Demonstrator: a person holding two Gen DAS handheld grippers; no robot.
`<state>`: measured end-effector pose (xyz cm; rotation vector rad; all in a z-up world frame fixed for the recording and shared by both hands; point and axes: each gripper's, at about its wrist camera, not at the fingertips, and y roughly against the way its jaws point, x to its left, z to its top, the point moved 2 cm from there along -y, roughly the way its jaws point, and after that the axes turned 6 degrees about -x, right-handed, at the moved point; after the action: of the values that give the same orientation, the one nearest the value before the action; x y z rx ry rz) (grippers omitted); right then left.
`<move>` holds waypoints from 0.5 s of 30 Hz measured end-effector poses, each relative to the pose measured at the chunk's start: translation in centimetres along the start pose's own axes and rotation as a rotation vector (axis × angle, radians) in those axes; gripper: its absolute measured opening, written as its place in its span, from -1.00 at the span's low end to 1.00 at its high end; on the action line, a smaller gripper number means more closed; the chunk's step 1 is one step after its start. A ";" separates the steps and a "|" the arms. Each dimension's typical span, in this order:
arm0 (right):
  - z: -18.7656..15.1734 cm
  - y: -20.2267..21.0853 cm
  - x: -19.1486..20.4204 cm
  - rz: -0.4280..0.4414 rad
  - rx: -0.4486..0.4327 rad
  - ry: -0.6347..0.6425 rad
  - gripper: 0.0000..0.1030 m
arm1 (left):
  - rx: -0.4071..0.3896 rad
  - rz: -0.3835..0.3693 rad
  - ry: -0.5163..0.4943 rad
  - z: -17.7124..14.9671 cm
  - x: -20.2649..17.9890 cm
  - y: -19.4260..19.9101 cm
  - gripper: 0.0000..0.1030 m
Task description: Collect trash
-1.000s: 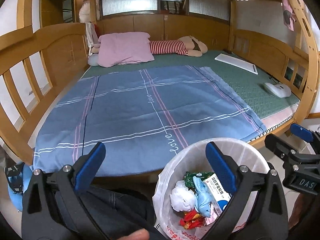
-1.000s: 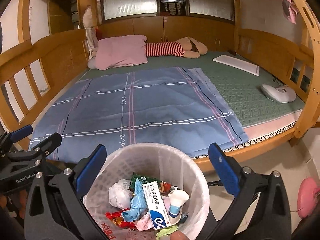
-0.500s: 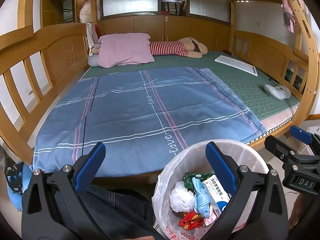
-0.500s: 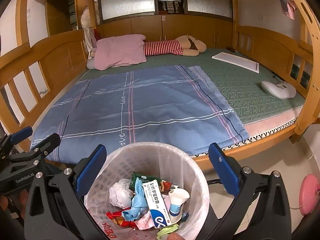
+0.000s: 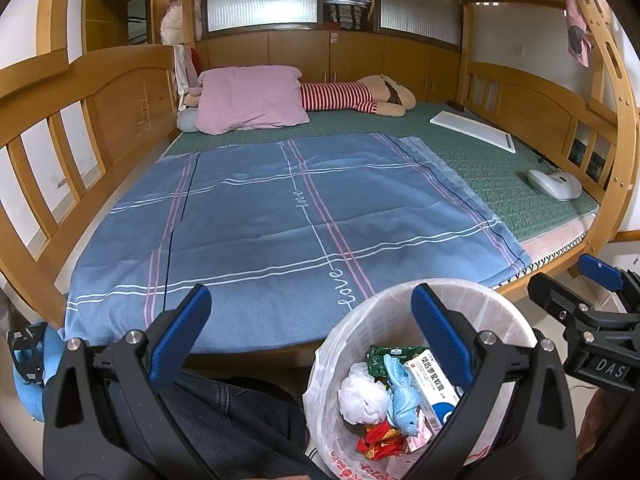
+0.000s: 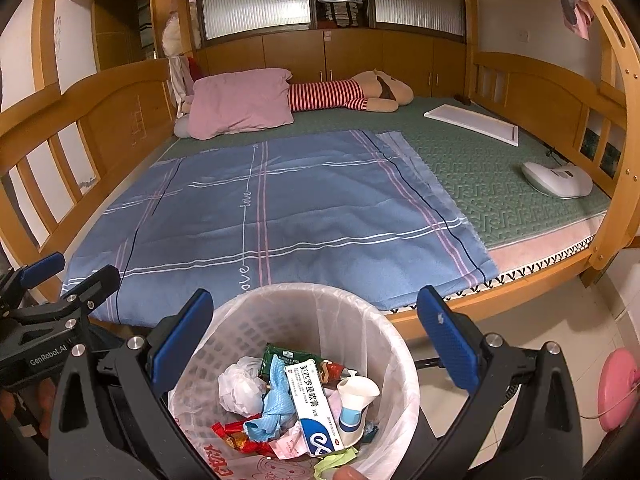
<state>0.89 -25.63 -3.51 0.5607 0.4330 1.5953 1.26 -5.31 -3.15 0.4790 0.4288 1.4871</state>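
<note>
Little has shifted since earlier — both my hand-held grippers, left (image 5: pixel 306 334) and right (image 6: pixel 312 330), hang apart and empty over the filled bin (image 6: pixel 280 312); I judge collecting done — next, scan the bed (image 6: pixel 280 208).

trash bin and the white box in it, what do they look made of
Trash bin: apparently plastic, a white lattice wall lined with a thin translucent bag, glossy and wrinkled at the rim. White box: likely printed cardboard, with crisp folded edges and a slight sheen.

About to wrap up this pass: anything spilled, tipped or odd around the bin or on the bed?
Nothing stands out. The bin stands upright with the trash inside its liner, and the blue blanket lies flat with no litter visible on it.
</note>
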 end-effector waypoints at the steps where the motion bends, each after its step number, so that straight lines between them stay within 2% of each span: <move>1: 0.0 0.1 0.0 0.000 0.000 0.000 0.93 | 0.001 0.000 0.000 0.0 0.0 0.0 0.93; 15: -0.4 0.0 -0.2 0.002 0.003 -0.010 0.93 | 0.010 -0.013 -0.008 -0.2 -0.5 -0.1 0.93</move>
<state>0.70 -25.83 -3.83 0.5714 0.4281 1.5929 1.18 -5.80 -3.41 0.4889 0.4322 1.4704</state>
